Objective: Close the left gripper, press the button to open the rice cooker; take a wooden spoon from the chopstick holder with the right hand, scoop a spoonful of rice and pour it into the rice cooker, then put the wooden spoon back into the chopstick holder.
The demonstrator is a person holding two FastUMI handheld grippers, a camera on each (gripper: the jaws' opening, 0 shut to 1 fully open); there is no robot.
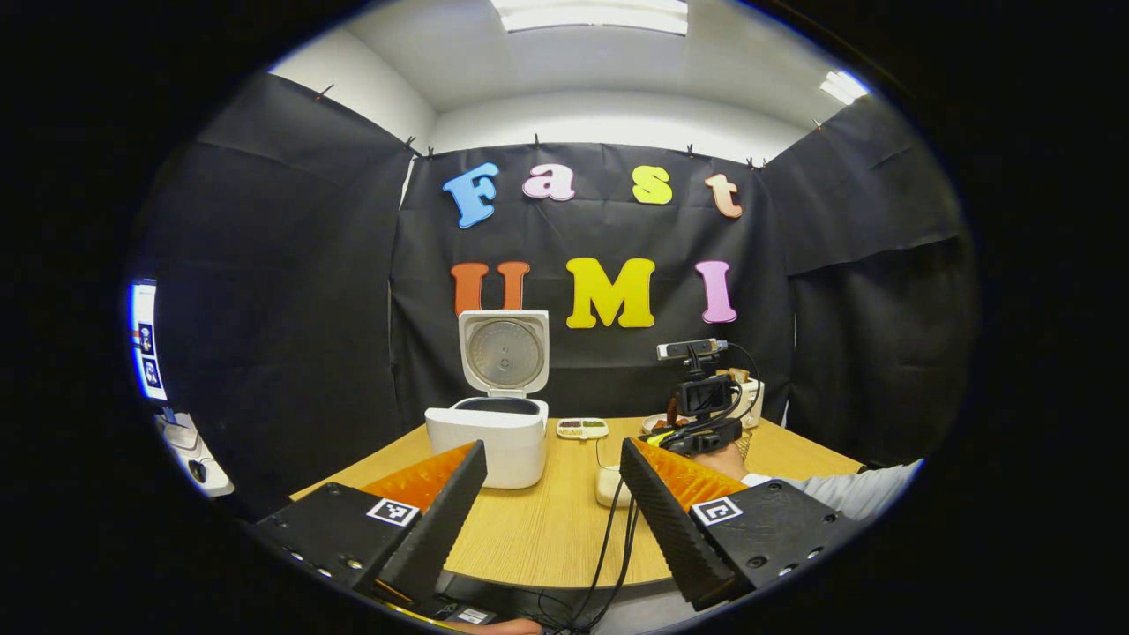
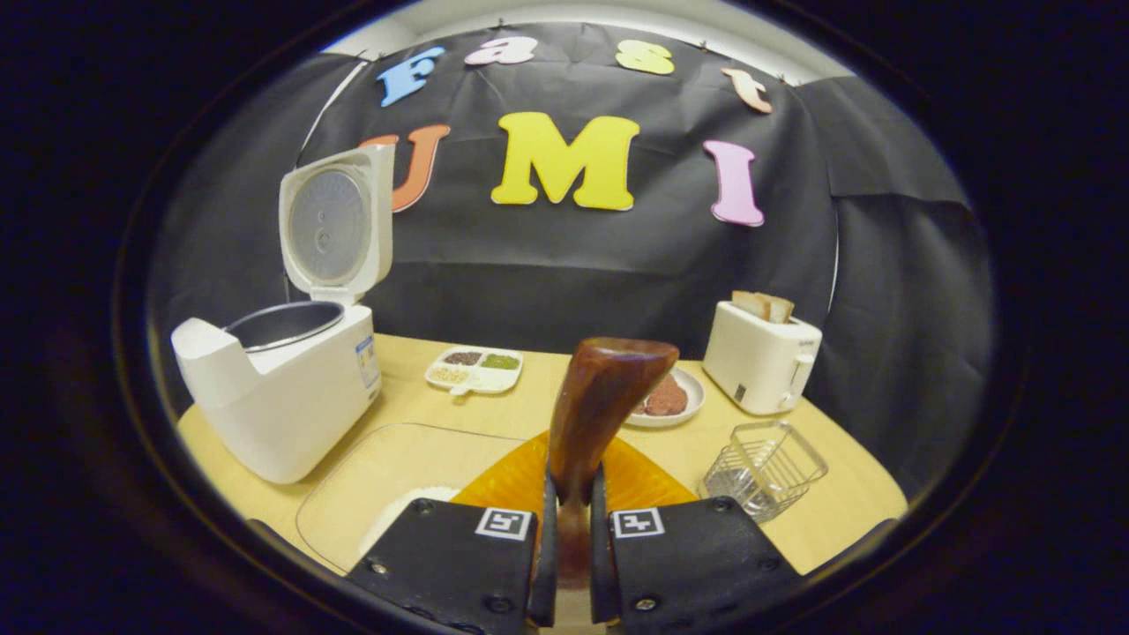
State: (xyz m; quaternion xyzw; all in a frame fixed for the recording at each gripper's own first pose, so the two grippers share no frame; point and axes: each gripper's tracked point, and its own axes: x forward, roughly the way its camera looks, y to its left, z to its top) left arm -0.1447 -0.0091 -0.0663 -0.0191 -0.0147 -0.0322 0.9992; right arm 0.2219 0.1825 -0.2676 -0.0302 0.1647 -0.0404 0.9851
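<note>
Gripping the wooden spoon (image 2: pixel 600 414) by its handle, the right tongs (image 2: pixel 564 529) are clamped on it with both fingers pressing the stem, and the spoon's bowl rises upright in front of the camera in the right gripper view. Below and left of those tongs lies a clear glass dish (image 2: pixel 388 481) with white rice (image 2: pixel 410 511) in it, on the wooden table (image 2: pixel 847 503). The rice cooker (image 2: pixel 282 388) stands at the left of the table with its lid (image 2: pixel 335 225) swung up and its dark inner pot (image 2: pixel 284 323) exposed. Behind the dish sits a small divided tray of grains (image 2: pixel 474 369); farther right are a plate with brown patties (image 2: pixel 666 399), a white toaster (image 2: pixel 760 357) with bread slices in its slots, and a wire chopstick holder (image 2: pixel 766 467) near the table's right edge. In the left gripper view the left tongs (image 1: pixel 551 494) are held apart over the near edge of the table, holding nothing, with the open rice cooker (image 1: pixel 489 437) just beyond the left finger. Farther off to the right there, the right tongs (image 1: pixel 701 423) are seen from behind, held by a hand (image 1: pixel 723 460) in a pale sleeve (image 1: pixel 847 489).
</note>
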